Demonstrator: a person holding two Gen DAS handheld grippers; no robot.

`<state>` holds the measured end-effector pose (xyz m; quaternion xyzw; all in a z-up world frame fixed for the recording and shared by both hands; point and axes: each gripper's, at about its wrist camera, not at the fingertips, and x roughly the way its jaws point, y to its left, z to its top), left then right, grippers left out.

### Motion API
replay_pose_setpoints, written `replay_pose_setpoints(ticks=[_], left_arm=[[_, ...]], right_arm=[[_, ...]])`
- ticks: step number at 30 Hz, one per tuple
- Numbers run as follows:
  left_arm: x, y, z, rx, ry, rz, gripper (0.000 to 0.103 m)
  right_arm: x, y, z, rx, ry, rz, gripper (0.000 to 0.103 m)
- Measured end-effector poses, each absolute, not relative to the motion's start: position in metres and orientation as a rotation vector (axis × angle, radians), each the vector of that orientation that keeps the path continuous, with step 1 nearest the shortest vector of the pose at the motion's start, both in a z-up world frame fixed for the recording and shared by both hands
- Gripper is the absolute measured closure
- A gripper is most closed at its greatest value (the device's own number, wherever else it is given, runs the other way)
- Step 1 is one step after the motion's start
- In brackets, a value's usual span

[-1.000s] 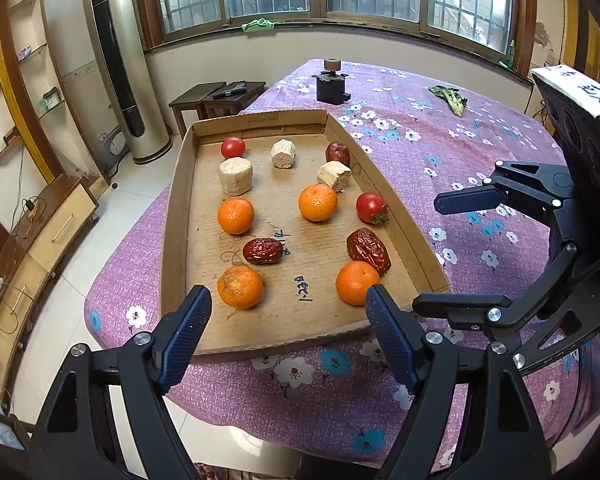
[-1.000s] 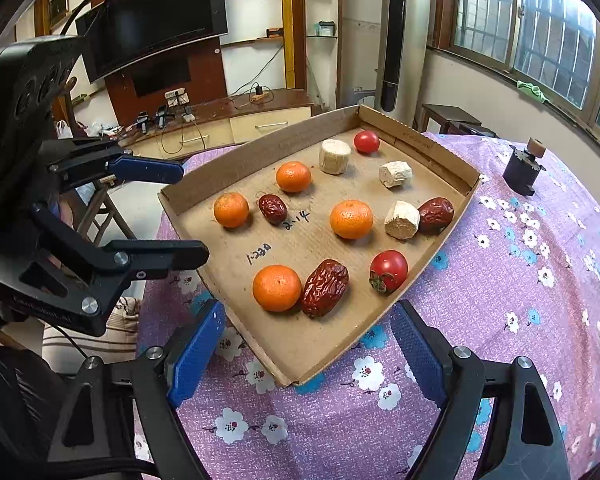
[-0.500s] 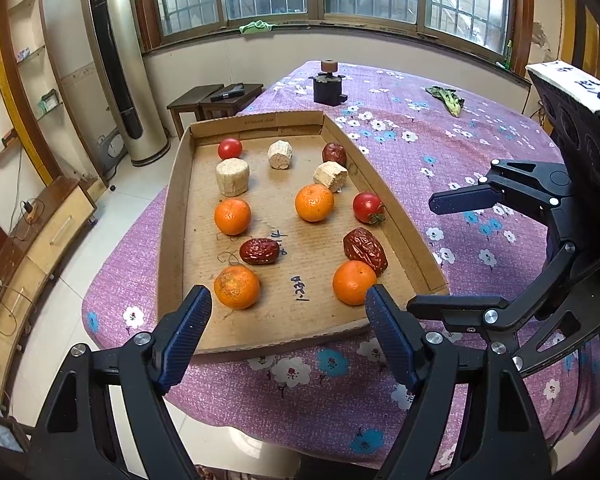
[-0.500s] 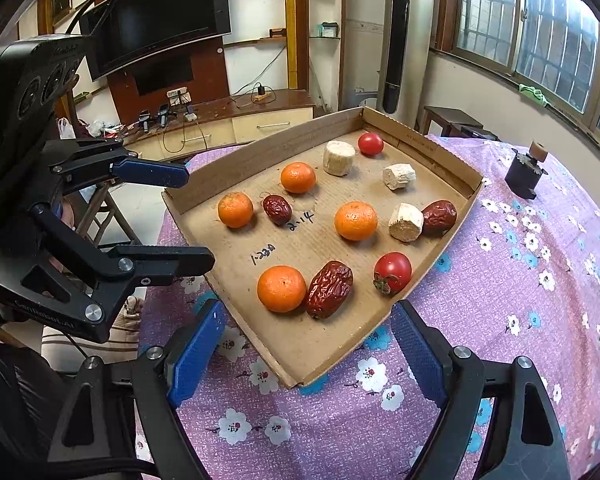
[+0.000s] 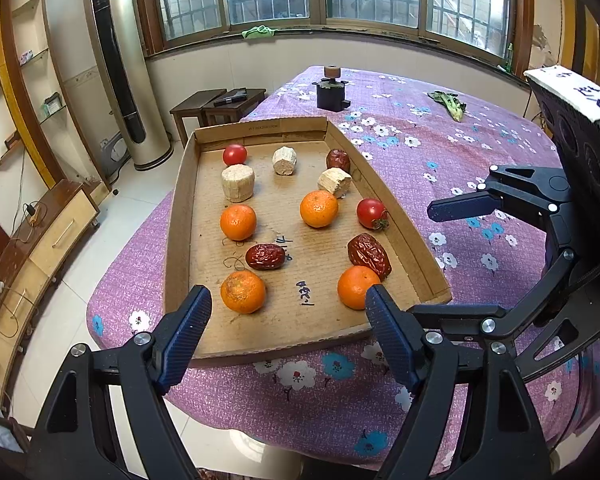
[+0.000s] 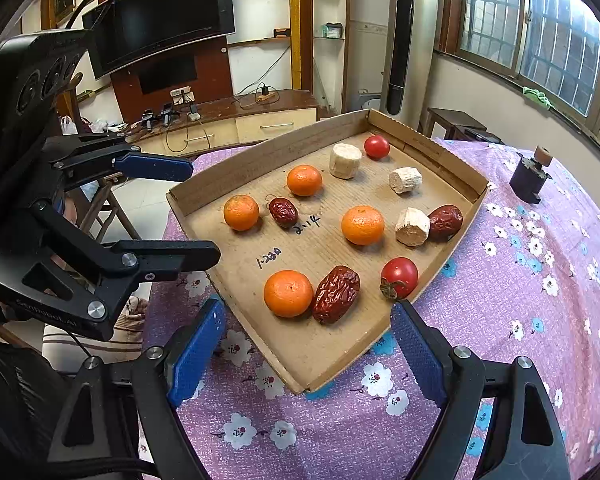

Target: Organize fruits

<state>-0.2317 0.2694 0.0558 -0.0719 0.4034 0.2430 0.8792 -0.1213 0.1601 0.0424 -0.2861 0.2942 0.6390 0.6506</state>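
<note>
Fruits (image 6: 288,293) in cardboard tray (image 6: 300,376) at twelve o'clock, nearest right claw (image 6: 308,356); both it and left claw (image 5: 288,336) spread, empty.

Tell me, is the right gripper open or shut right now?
Open. The right gripper has its blue pads spread wide with nothing between them, hovering short of the cardboard tray.
</note>
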Motion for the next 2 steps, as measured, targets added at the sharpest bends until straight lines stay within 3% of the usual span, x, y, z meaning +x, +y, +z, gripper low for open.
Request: replay_pose_setpoints(ticks=[2], left_arm=[[-0.2326,0.2697,0.0562,-0.157,0.84,0.507,0.023]], right_arm=[[-0.1218,0.16,0.0416,-0.648,0.672,1.453,0.017]])
